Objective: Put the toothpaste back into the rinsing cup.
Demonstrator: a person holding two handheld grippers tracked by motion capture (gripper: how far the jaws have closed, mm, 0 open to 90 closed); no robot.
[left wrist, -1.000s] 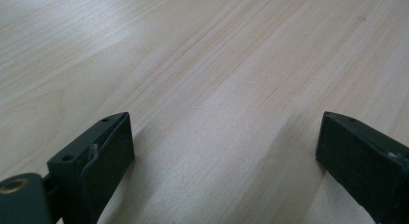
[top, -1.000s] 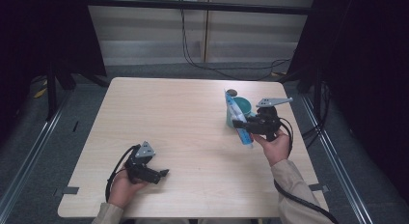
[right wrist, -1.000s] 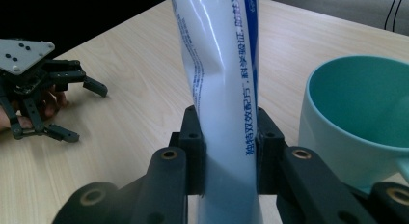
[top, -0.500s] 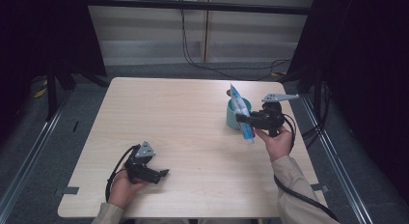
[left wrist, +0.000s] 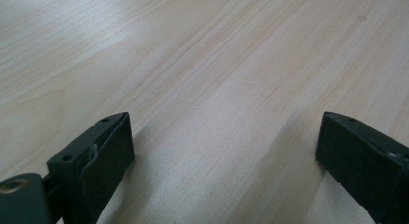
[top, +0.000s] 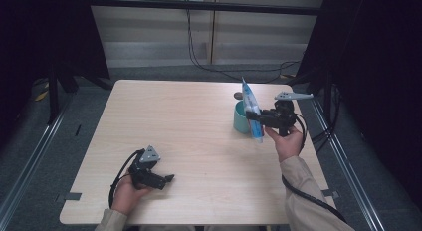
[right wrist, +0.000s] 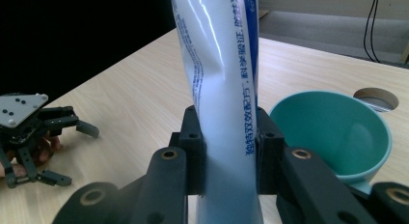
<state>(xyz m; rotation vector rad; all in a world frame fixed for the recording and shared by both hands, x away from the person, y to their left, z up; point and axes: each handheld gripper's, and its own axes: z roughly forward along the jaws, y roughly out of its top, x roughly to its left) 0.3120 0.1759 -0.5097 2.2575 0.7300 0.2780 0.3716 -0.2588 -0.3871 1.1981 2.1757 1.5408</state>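
Toothpaste tube [top: 251, 111], white with blue print, sits pinched in your right gripper [top: 259, 119] at the table's [top: 189, 141] right side. From the high view, the tube stands just at the 3 o'clock side of the teal bowl [top: 241, 117], crossing the claw so that one end sticks up toward 11 o'clock and the other hangs down toward 5 o'clock. Its long axis runs close to upright, leaning a little. Compared with a second ago, you have raised the tube and stood it steeper; then it lay lower and flatter across the bowl's rim. Your left gripper [top: 161, 178] rests on the table at 7 o'clock, well apart from the tube, where it was before.

In the left gripper view, your claw stands wide over bare wood [left wrist: 217, 89], with nothing between the pads.

In the right gripper view, the tube [right wrist: 222, 89] rises straight toward 12 o'clock from between the two black jaws, which press on both its flanks. The bowl [right wrist: 333, 132] lies just beside it at 3 o'clock, and your other gripper [right wrist: 72, 125] shows far off at 9 o'clock.
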